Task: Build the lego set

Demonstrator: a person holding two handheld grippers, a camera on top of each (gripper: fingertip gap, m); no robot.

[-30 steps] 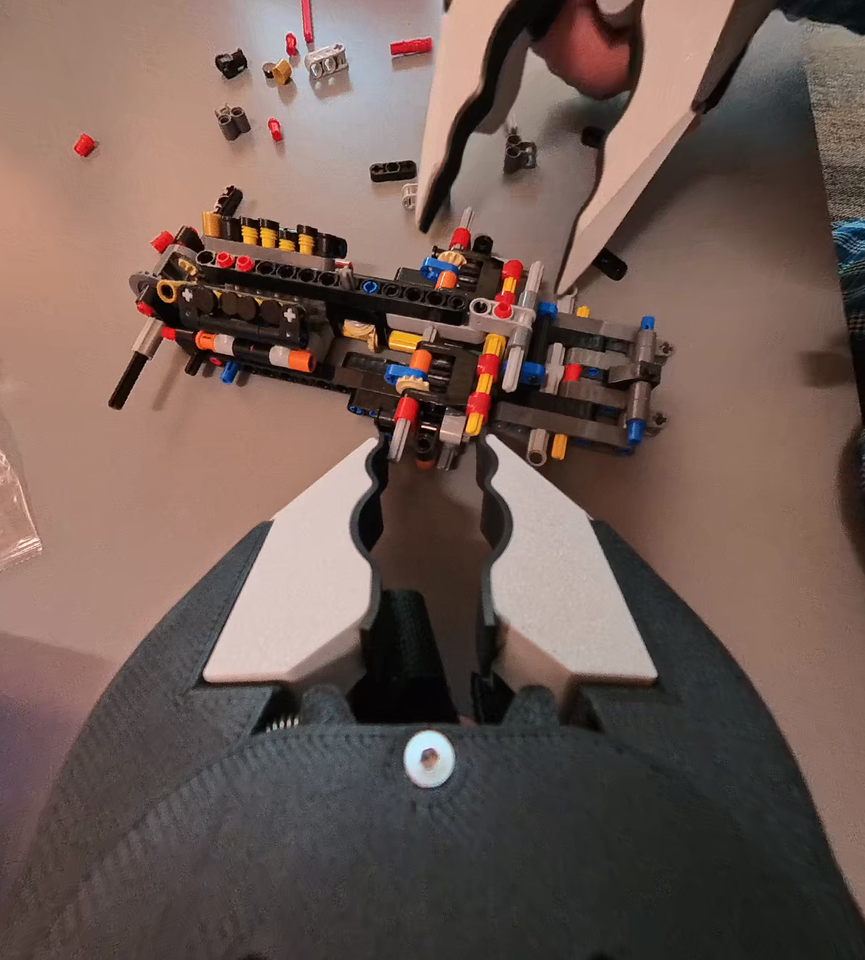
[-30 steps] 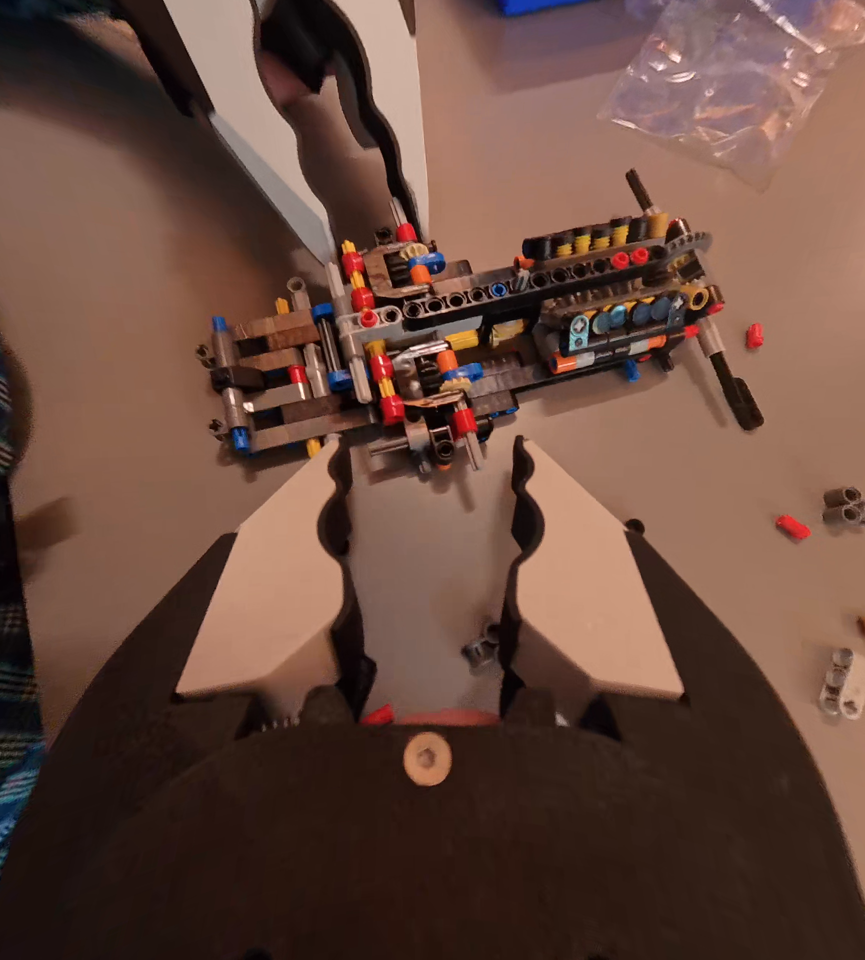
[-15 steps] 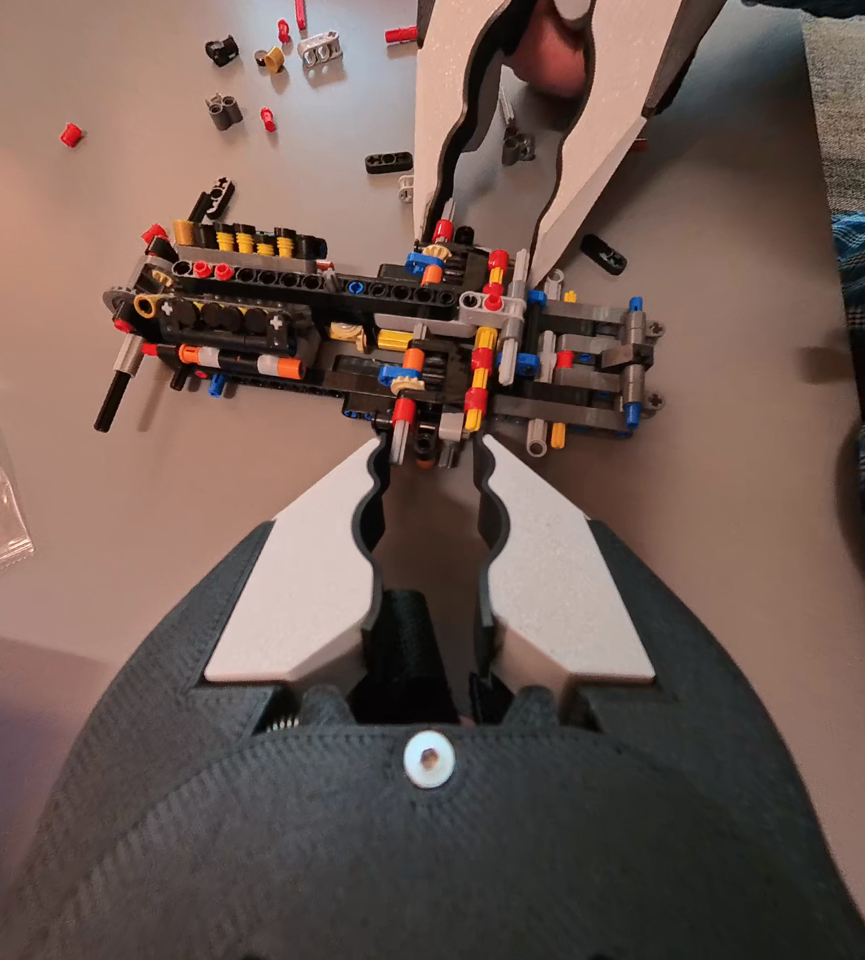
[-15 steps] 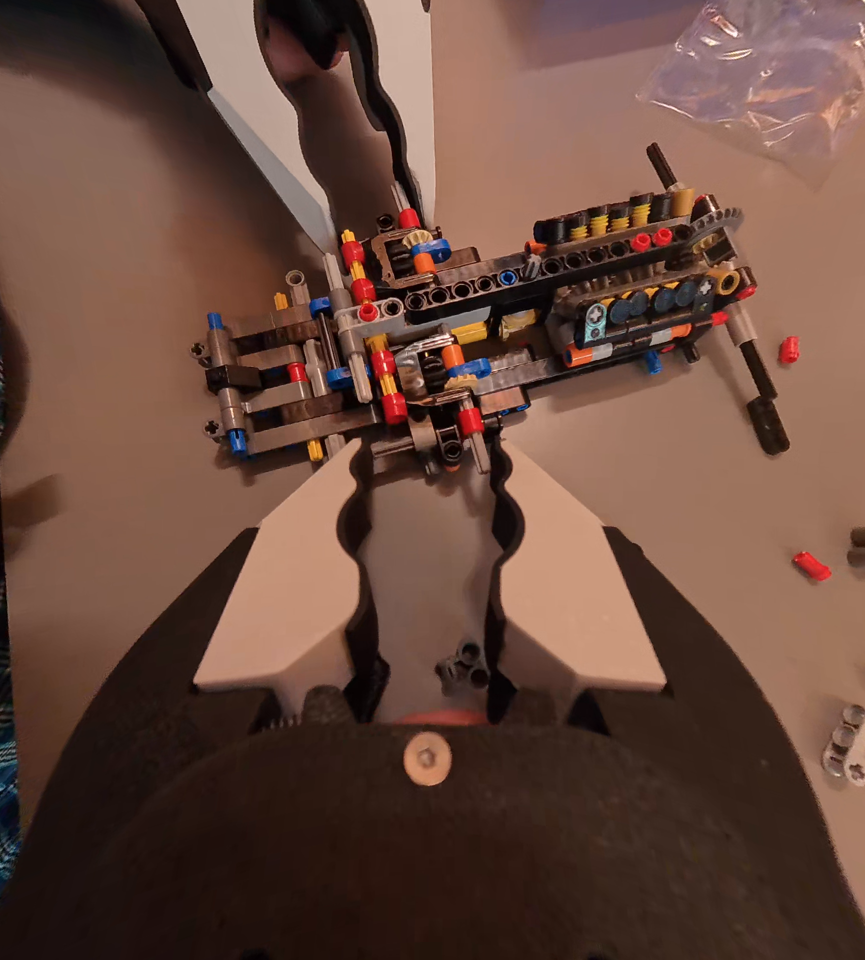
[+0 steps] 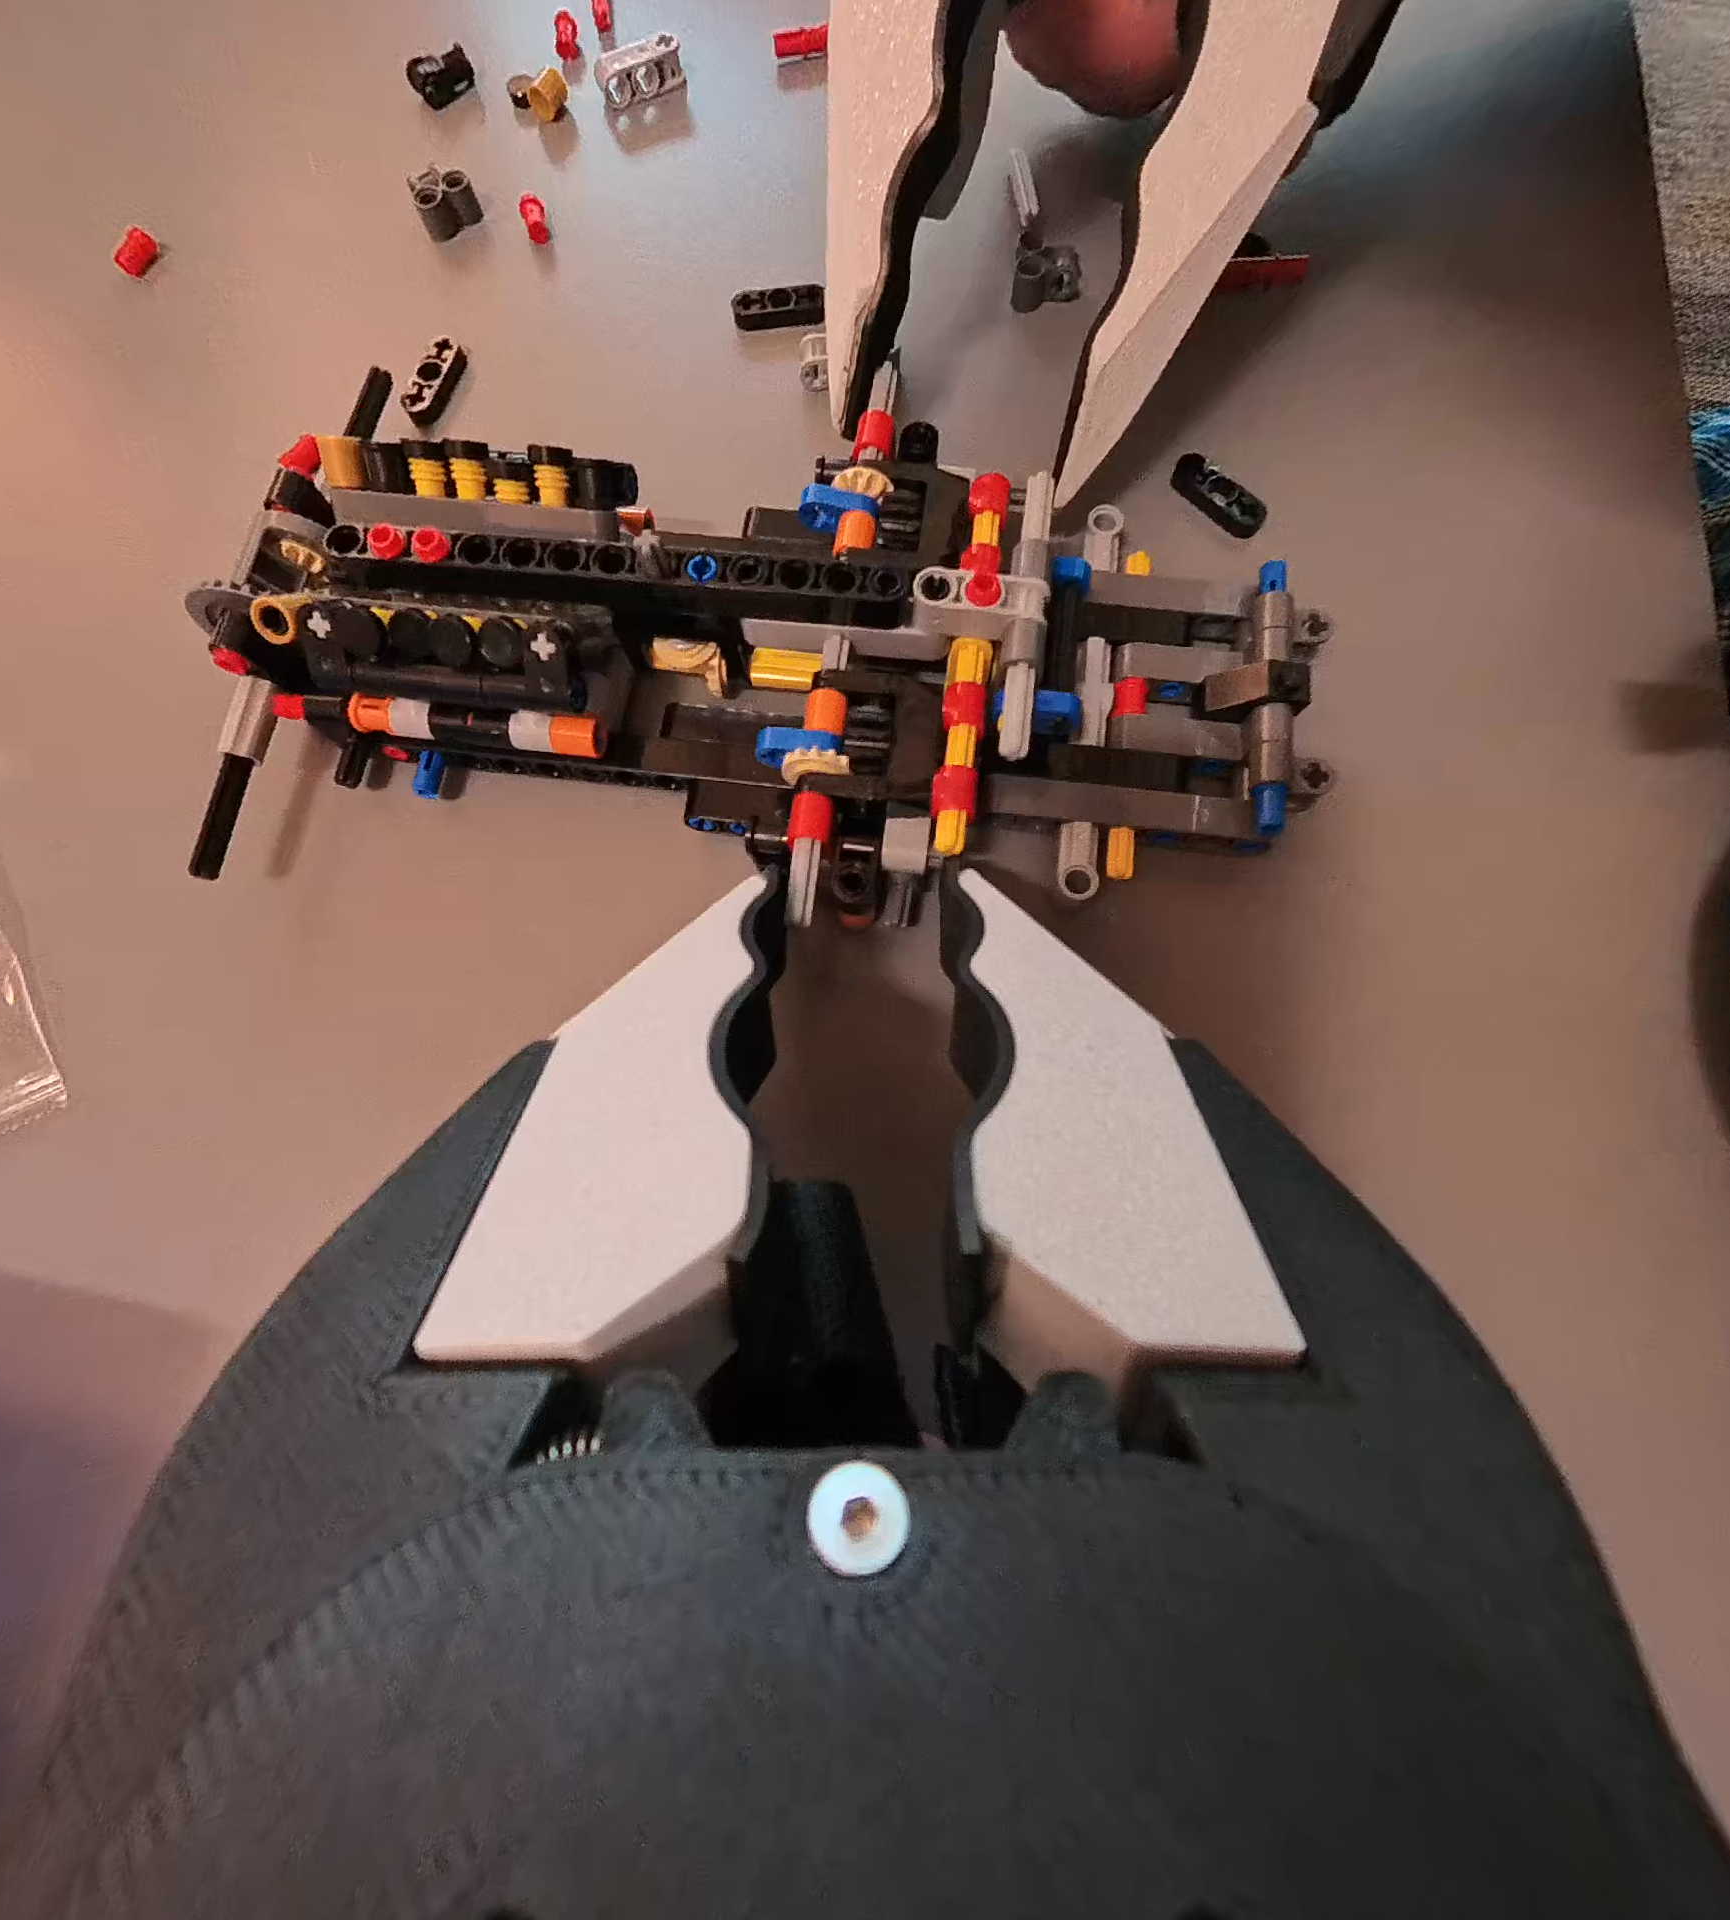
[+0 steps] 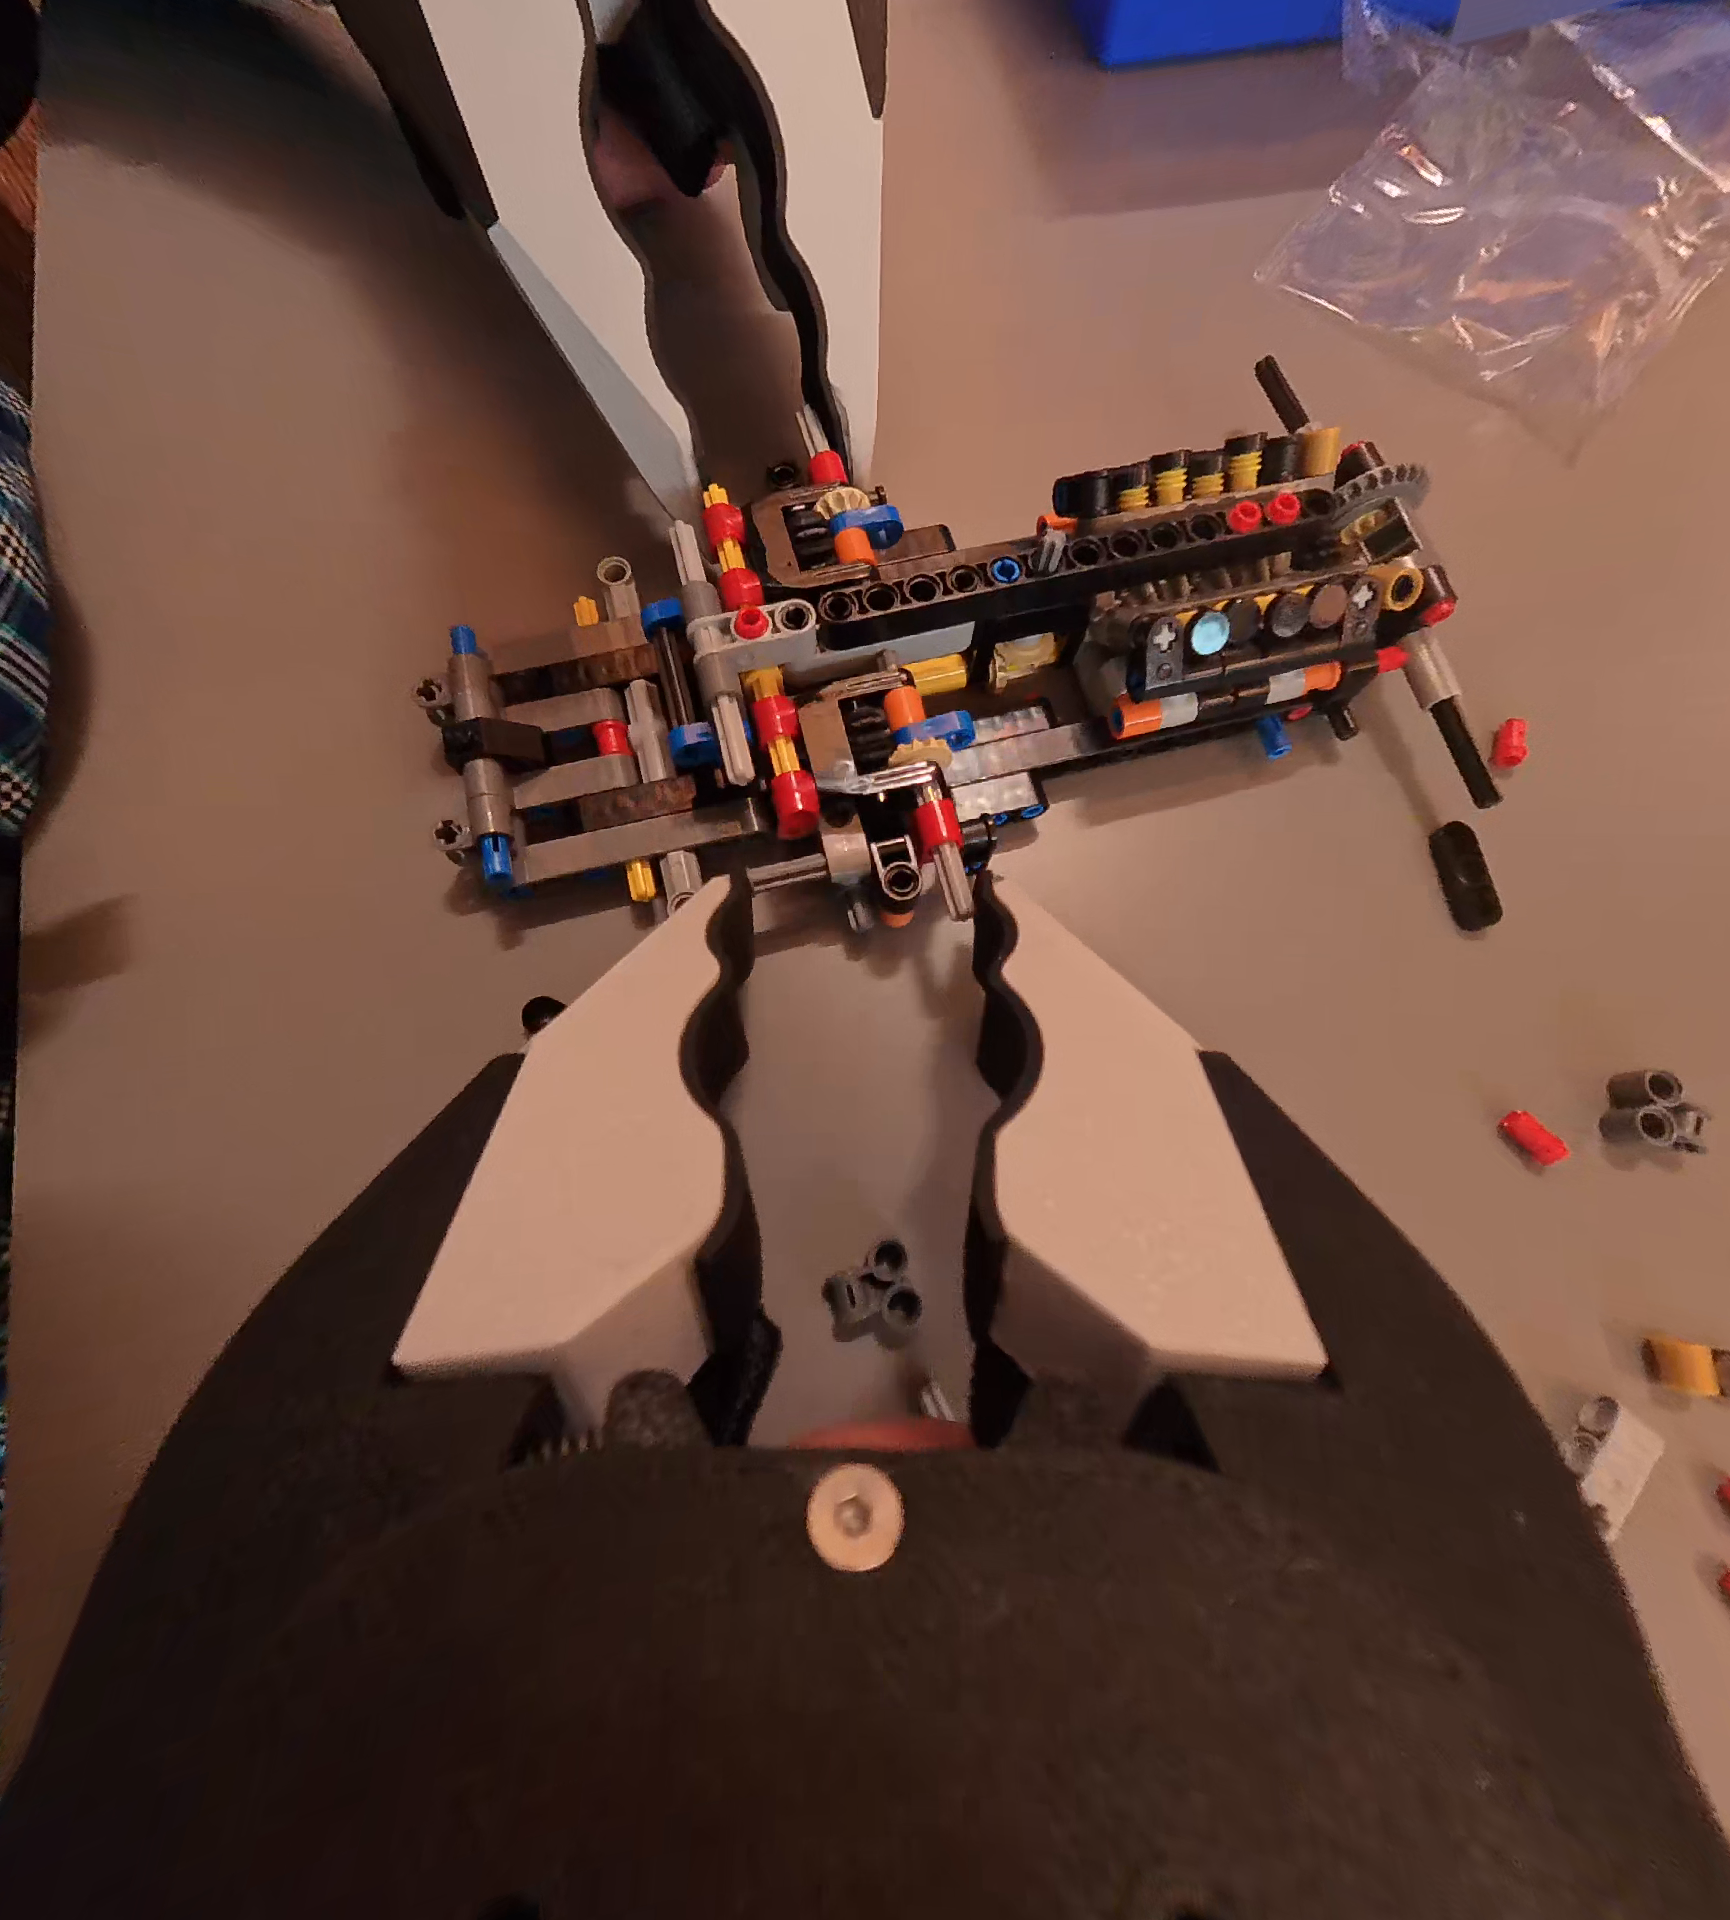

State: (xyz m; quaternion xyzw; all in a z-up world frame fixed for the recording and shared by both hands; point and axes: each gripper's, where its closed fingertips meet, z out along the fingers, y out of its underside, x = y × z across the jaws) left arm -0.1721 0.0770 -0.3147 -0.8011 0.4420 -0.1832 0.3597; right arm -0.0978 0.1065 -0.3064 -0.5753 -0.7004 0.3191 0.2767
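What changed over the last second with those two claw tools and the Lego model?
The right gripper moved in against the lego model's far side and narrowed its fingers around the parts sticking out there. The model swung slightly on the table. The left gripper stayed at the near side, its opening unchanged. The loose pieces and plastic bag were not handled.

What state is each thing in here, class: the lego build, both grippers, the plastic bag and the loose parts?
Lego build: part-assembled, flat on the table, flanked by both grippers.
Left gripper: open, fingers at the build's near edge.
Right gripper: open, fingers at the opposite edge.
Plastic bag: crumpled, lying beside the build.
Loose parts: scattered, unattached.
Grey connector: lying loose between the right gripper's fingers.
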